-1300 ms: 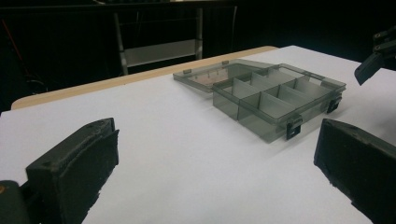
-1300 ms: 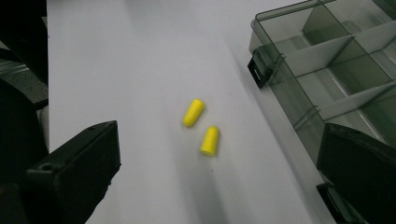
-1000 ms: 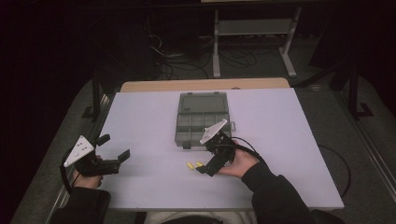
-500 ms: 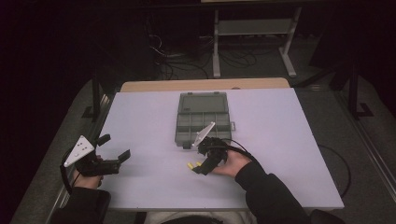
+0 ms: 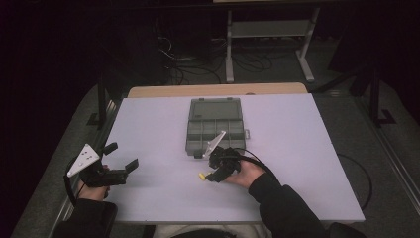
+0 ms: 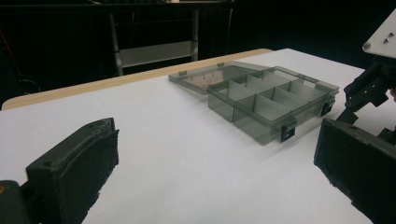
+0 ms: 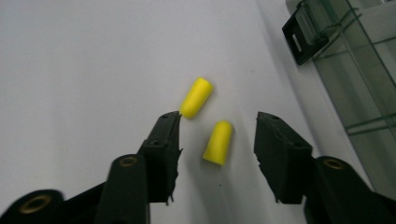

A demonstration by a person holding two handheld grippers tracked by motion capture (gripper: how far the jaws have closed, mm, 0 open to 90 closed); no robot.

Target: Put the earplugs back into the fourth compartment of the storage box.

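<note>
Two yellow foam earplugs lie on the white table [image 5: 148, 129]. In the right gripper view one earplug [image 7: 218, 142] sits between the spread jaws of my right gripper [image 7: 218, 135], untouched by either jaw; the other earplug [image 7: 196, 97] lies just beyond the left jaw's tip. From above, the right gripper [image 5: 214, 174] points down at a yellow earplug [image 5: 201, 176] in front of the grey divided organizer box [image 5: 216, 126], whose lid lies open. My left gripper [image 5: 121, 161] hovers open at the table's left edge, holding nothing; the box [image 6: 271, 100] shows ahead of it.
The box's black latches [image 7: 303, 35] lie close to the right of the earplugs. A metal shelf frame [image 5: 270, 29] and cables stand on the dark floor beyond the table. A wooden board [image 5: 218, 89] borders the far edge.
My right gripper has moved down and left from the box's front to the earplugs, its jaws now straddling one. The left gripper has stayed put.
</note>
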